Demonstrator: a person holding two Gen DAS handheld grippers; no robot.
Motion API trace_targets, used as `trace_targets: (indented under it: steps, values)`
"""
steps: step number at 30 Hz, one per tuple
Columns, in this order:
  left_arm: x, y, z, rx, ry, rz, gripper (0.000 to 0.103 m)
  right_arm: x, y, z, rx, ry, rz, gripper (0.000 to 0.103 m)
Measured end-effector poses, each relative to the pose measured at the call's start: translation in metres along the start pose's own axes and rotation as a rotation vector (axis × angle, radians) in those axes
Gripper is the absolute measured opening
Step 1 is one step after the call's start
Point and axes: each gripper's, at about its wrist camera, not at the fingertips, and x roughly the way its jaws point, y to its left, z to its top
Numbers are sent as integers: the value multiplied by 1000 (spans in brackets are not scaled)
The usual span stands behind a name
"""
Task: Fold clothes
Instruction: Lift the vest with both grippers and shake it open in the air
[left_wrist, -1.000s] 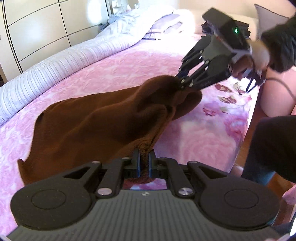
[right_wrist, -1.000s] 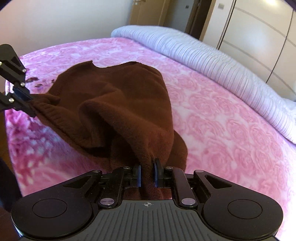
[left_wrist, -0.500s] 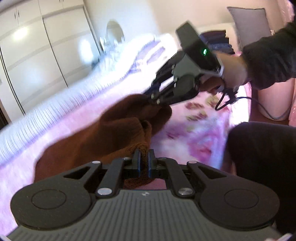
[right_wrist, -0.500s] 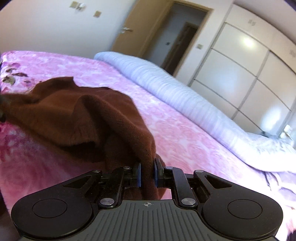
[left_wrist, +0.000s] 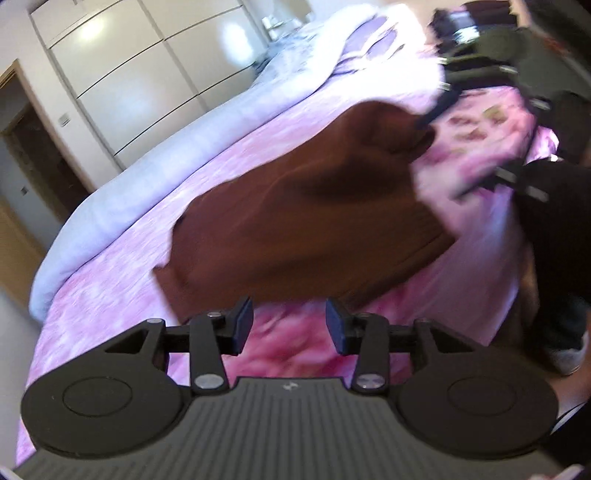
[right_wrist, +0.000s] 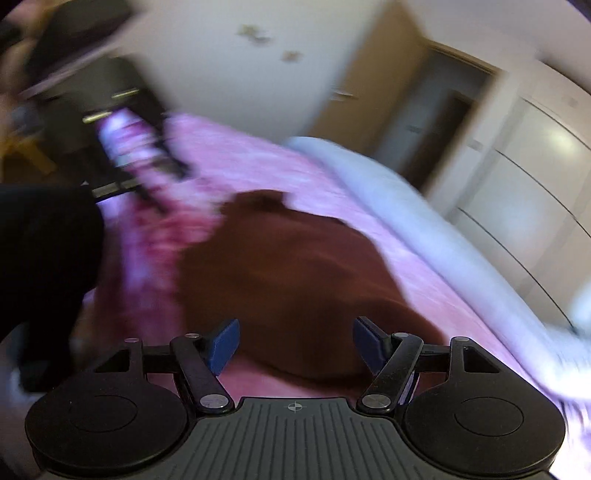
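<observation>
1. Both claws stand apart and empty: the left gripper (left_wrist: 289, 325) and the right gripper (right_wrist: 295, 345) hang just short of the brown sweater (left_wrist: 303, 218), touching nothing.
2. Lying rumpled on the pink bedspread (left_wrist: 110, 280), the sweater needs flattening; I would pinch the hem corners nearest each gripper and pull it taut before folding.
3. No brand or readable writing shows; both views are blurred.

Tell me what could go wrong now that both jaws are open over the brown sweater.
The brown sweater lies bunched, with a raised hump at its far end, so another fold could trap creases. Its near hem sits close to the edge of the pink bedspread and might slide off. Both views are blurred, so the left gripper or right gripper may re-grasp badly.
</observation>
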Motion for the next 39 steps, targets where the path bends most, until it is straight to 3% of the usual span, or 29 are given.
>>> trace_targets:
  steps: [3, 6, 8, 10, 12, 13, 18, 23, 29, 33, 34, 36, 37, 39]
  values:
    - [10, 19, -12, -7, 9, 48, 47, 19, 11, 2, -66, 46, 34, 69]
    - [27, 39, -21, 12, 16, 89, 51, 39, 21, 3, -125, 94, 61, 58]
    - [37, 51, -26, 49, 19, 110, 54, 52, 27, 4, -165, 126, 79, 43]
    - [48, 62, -31, 132, 10, 122, 56, 62, 32, 6, -203, 152, 96, 35]
    - [60, 73, -35, 217, 5, 137, 60, 65, 33, 11, -227, 155, 103, 10]
    - [65, 79, -37, 252, 3, 139, 61, 66, 31, 15, -231, 160, 99, 5]
    - [93, 105, -41, 426, -33, 156, 63, 41, -9, 37, -174, 100, -39, 5]
    - [121, 101, -44, 640, -95, 153, 65, 20, -69, 49, -90, 81, -180, 5]
    - [162, 84, -38, 886, -157, 80, 65, 25, -98, 39, -62, 110, -190, 5]
    - [184, 89, -26, 1011, -170, -42, 64, 29, -101, 26, -36, 133, -169, 5]
    - [188, 90, -24, 1043, -170, -72, 61, 31, -101, 22, -29, 138, -163, 5]
    - [194, 90, -18, 1094, -149, -139, 37, 35, -102, 14, -13, 146, -153, 5]
    - [196, 89, -15, 1110, -126, -168, 13, 37, -103, 10, -2, 148, -149, 5]
    - [198, 89, -6, 1075, -87, -199, 11, 39, -107, 5, 26, 150, -148, 5]
